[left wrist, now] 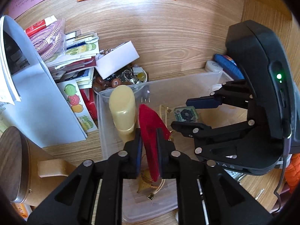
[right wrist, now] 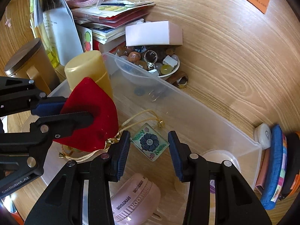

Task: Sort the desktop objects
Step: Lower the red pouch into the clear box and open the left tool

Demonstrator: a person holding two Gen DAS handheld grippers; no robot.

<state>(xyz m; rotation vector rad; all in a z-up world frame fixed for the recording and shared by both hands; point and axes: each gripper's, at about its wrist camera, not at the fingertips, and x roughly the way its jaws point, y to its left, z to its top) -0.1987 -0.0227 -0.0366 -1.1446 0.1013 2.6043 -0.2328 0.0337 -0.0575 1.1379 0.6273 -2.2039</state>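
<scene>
My left gripper (left wrist: 149, 144) is shut on a red velvet pouch (left wrist: 151, 129) and holds it over the clear plastic bin (left wrist: 120, 93). The pouch (right wrist: 91, 112) also shows in the right wrist view, its gold cord (right wrist: 136, 120) trailing down. My right gripper (right wrist: 149, 153) is open inside the bin, its fingers either side of a square glass tile with a blue flower (right wrist: 150, 142); the tile (left wrist: 185, 114) also shows in the left wrist view. A yellow cylinder (left wrist: 122, 110) stands in the bin's corner.
A bowl of beads and rings (right wrist: 150, 60) sits behind the bin, under a white box (right wrist: 153, 33). Cards, stickers and a pink cord (left wrist: 50, 37) pile at the back left. A brown lidded jar (left wrist: 15, 165) stands left. A pink device (right wrist: 135, 198) lies in the bin.
</scene>
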